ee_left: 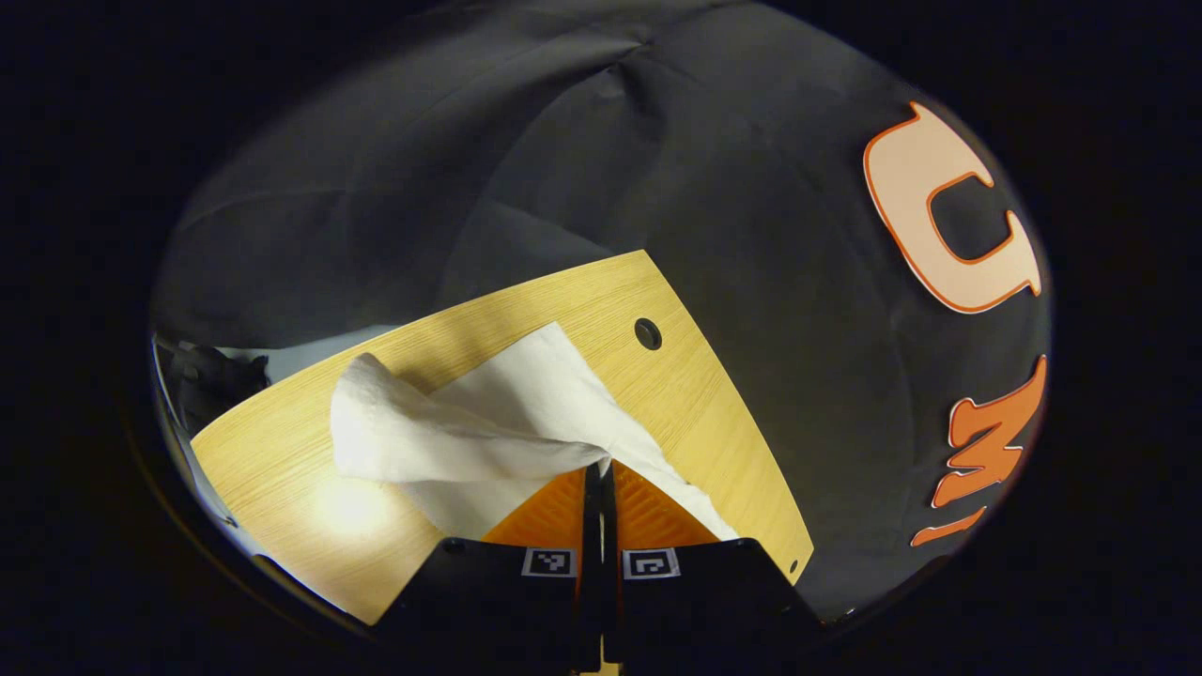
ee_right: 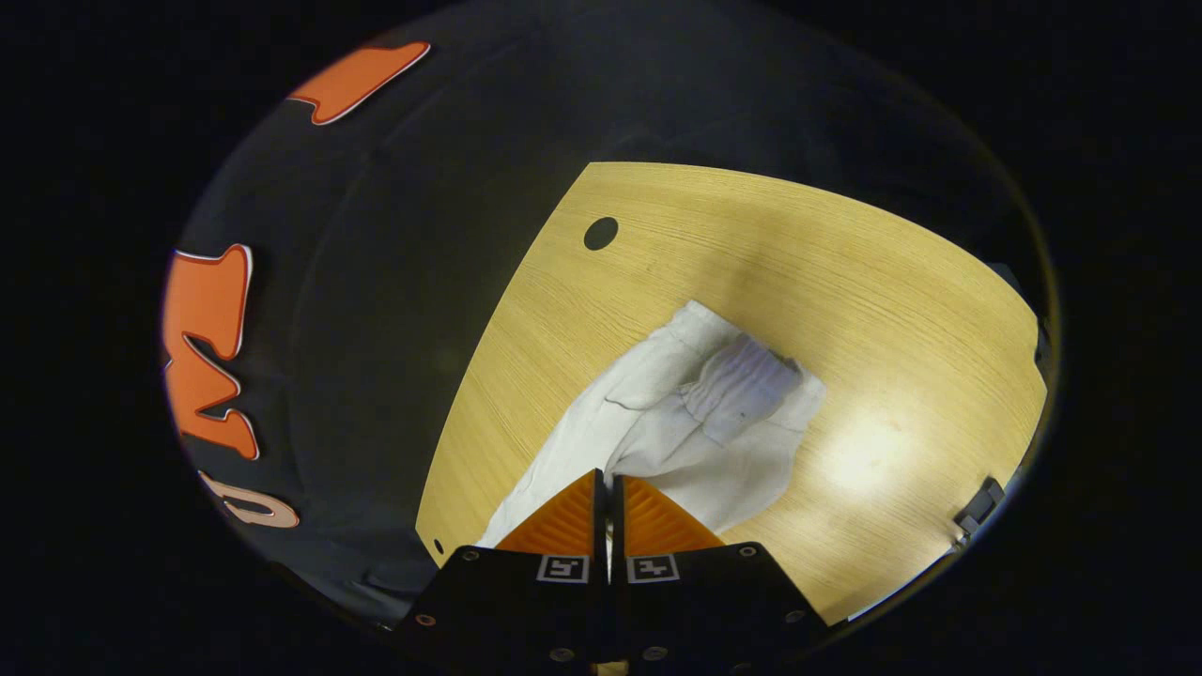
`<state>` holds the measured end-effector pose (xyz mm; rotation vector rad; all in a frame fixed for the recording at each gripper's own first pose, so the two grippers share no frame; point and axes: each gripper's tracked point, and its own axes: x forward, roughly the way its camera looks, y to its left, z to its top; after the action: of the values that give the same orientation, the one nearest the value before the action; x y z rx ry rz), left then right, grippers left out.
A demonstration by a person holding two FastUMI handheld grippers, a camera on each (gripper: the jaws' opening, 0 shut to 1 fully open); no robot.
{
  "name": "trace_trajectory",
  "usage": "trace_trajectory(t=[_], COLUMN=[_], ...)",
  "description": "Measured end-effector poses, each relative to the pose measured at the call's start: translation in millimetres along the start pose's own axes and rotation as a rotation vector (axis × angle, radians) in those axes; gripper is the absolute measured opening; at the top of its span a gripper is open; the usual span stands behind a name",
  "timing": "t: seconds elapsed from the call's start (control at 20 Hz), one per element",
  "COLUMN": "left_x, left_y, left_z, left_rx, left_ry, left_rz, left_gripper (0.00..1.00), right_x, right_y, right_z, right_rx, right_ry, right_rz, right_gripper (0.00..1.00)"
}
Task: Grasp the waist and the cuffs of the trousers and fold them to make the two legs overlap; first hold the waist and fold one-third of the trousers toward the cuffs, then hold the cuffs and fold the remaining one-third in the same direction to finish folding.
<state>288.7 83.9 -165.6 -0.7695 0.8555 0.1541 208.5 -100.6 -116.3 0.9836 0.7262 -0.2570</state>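
White trousers (ee_left: 507,413) lie on the wooden table (ee_left: 282,460), partly folded over themselves. My left gripper (ee_left: 599,469) is shut on an edge of the cloth; from it a raised, rumpled fold runs off to the left. In the right gripper view the trousers (ee_right: 657,432) stretch away from me, with the gathered elastic waist (ee_right: 742,376) lying on top at the far end. My right gripper (ee_right: 608,481) is shut on the near end of the cloth, which spreads out to both sides of its fingers. Which part of the trousers each gripper holds is hidden.
A round cable hole (ee_left: 647,333) sits near the table's corner (ee_right: 601,233). The table edge (ee_right: 488,376) runs close by the trousers against the black booth wall (ee_left: 751,188). A small dark clamp-like object (ee_right: 977,507) sits at the table's far right edge.
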Motion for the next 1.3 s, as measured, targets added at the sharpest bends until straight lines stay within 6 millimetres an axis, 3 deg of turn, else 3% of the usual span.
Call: trace_trajectory(t=[0.25,0.45,0.65,0.75,0.8,0.85,1.0,1.3], left_x=[52,98,114,127,129,129,120,81], left_y=[-27,-31,-31,-27,-32,-37,-39,-58], left_z=[16,19,30,40,44,44,45,55], left_rx=[0.057,0.097,0.155,0.203,0.213,0.216,0.227,0.298], left_ry=[0.040,0.077,0.058,0.026,0.014,0.011,0.002,-0.049], left_rz=[-0.020,0.017,0.036,0.052,0.045,0.035,0.041,0.009], left_gripper=[0.04,0.05,0.08,0.24,0.34,0.43,1.00,0.99], right_x=[41,70,88,96,97,93,84,48], right_y=[18,23,32,37,39,40,37,22], right_z=[20,30,36,37,39,40,41,57], right_rx=[-0.001,0.018,0.022,0.014,0.015,0.015,-0.021,-0.089], right_ry=[-0.013,0.009,0.015,0.006,-0.001,-0.002,-0.013,-0.086], right_rz=[-0.017,-0.050,-0.045,-0.043,-0.043,-0.042,-0.044,-0.024], right_gripper=[0.00,0.02,0.05,0.13,0.40,0.55,0.99,0.99])
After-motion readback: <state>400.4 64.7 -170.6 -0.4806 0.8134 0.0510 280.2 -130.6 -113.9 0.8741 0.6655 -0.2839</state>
